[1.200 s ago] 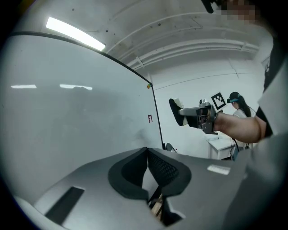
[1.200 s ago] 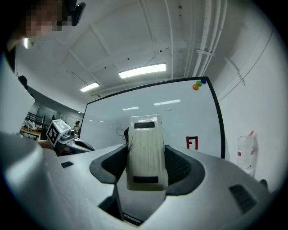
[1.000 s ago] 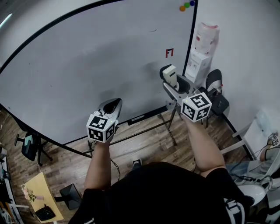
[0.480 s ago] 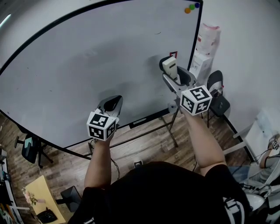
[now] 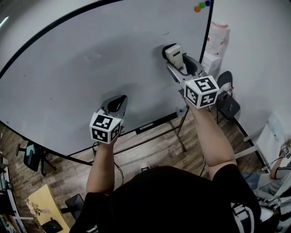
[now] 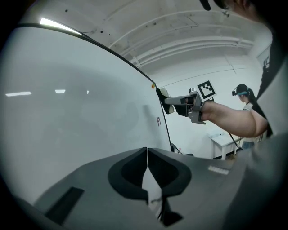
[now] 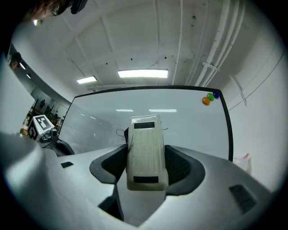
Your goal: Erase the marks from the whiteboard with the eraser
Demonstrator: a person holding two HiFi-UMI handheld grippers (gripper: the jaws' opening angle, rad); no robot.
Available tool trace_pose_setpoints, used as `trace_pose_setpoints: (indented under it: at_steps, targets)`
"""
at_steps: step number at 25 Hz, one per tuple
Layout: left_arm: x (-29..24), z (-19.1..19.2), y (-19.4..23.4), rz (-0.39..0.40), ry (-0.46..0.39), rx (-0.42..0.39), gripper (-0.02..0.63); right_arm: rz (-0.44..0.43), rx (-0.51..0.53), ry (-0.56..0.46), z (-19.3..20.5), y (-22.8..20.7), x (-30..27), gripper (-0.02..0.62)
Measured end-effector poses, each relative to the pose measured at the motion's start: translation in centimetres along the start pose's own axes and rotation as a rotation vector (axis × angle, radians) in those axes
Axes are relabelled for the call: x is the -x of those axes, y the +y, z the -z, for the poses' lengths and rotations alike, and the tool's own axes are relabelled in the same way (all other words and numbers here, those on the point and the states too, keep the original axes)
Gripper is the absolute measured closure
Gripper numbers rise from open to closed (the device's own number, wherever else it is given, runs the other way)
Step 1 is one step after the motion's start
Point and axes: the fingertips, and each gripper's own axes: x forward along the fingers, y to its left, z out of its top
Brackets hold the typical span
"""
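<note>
Whiteboard [image 5: 82, 68] fills most of the scene and looks mostly clean. Right gripper [image 5: 174, 55] is up at the board's upper right, jaws clamped on the long sides of the eraser [image 7: 146, 152], which sticks out nose-first toward the board. From the left gripper view its front end looks to be against the surface or just off it, can't say which. Left gripper [image 6: 147, 168] hangs in front of the board's lower middle, jaws pressed together, nothing in them. What's left to wipe: a small red mark [image 6: 158, 121] on the board just below the eraser, and a thin dark scribble [image 5: 164, 33] just above and left of it. Coloured magnets [image 5: 202, 6] in the board's top right corner aren't marks. My read on the eraser: light, hard plastic shell with a soft felt face, so no crush risk. The shell is smooth, though, and it could swivel in the jaws under a hard push. A mid-body grip on the sides, as it is now, should keep the felt flat on the board.
</note>
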Motion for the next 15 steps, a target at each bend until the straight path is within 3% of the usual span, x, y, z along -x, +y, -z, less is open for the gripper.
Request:
trace_pose_setpoints:
  at_steps: [15]
  targets:
    - [-0.1, -0.1, 1.8, -0.011, -0.012, -0.015, 0.591, 0.031, 0.107, -0.047, -3.0, 0.5, -5.6, 0.345]
